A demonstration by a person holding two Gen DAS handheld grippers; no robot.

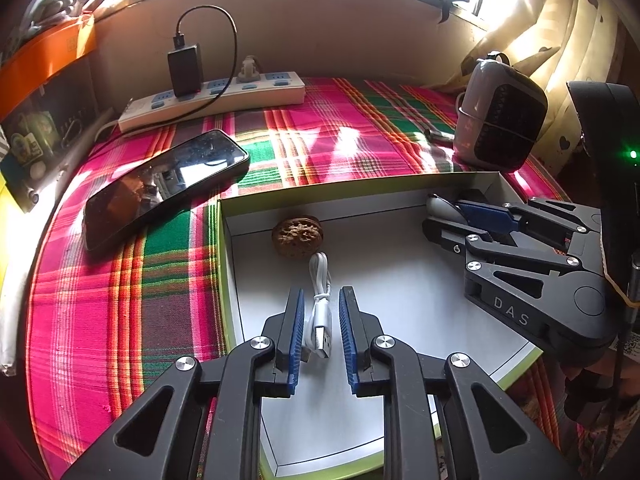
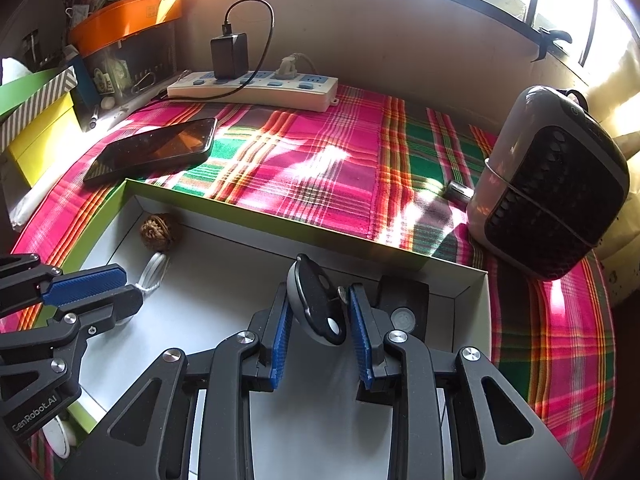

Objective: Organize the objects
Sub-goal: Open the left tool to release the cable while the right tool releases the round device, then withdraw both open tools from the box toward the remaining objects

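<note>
A shallow white box with a green rim point(image 1: 224, 264) point(image 2: 256, 210) lies on the plaid cloth. In it are a walnut point(image 1: 298, 237) point(image 2: 159, 232), a coiled white USB cable point(image 1: 320, 300) point(image 2: 154, 272) and a small black square item point(image 2: 404, 308). My left gripper point(image 1: 319, 300) is open over the box, its fingers either side of the cable without touching it. My right gripper point(image 2: 320, 304) holds a black and grey oval device point(image 2: 316, 304) point(image 1: 440, 206) upright at the box's far right corner, both pads close against it.
A black phone point(image 1: 164, 184) point(image 2: 156, 148) lies on the cloth left of the box. A white power strip with a black charger point(image 1: 212, 96) point(image 2: 256, 84) sits along the wall. A grey and black heater-like appliance point(image 1: 500, 112) point(image 2: 552, 192) stands at right. Boxes are stacked at left point(image 2: 40, 128).
</note>
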